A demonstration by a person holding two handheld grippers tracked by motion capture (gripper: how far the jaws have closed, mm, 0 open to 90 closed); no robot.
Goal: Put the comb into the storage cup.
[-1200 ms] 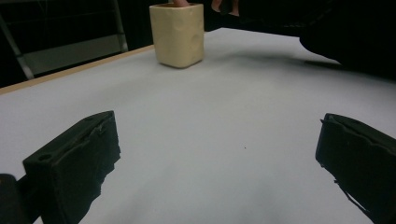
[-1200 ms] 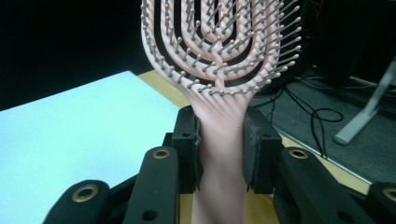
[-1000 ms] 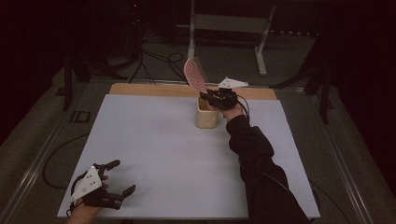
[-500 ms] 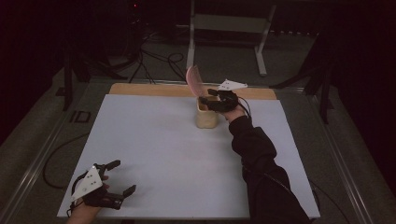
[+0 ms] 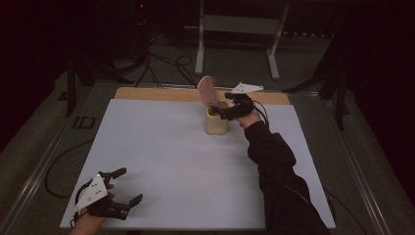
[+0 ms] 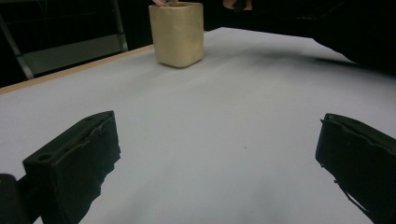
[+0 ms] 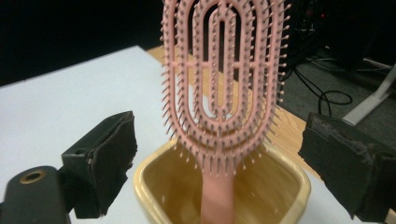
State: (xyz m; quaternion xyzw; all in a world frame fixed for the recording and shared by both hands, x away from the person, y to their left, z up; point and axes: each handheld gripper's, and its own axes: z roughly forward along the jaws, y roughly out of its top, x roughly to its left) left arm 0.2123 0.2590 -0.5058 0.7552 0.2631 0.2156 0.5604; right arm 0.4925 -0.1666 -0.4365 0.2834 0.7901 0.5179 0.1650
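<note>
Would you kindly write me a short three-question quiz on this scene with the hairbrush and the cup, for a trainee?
1. True or false: the pink hairbrush lies flat on the white table.
2. Which way does the brush stand in the cream cup? A) bristle head down B) handle down C) across the rim
3. Fill in: the left gripper sits at the table's near corner with its jaws ____.

Key
1. False: it stands in the cup.
2. B: handle in the cup, head above the rim. The right gripper has just been opening; its pads stand clear either side of the brush.
3. open
</note>
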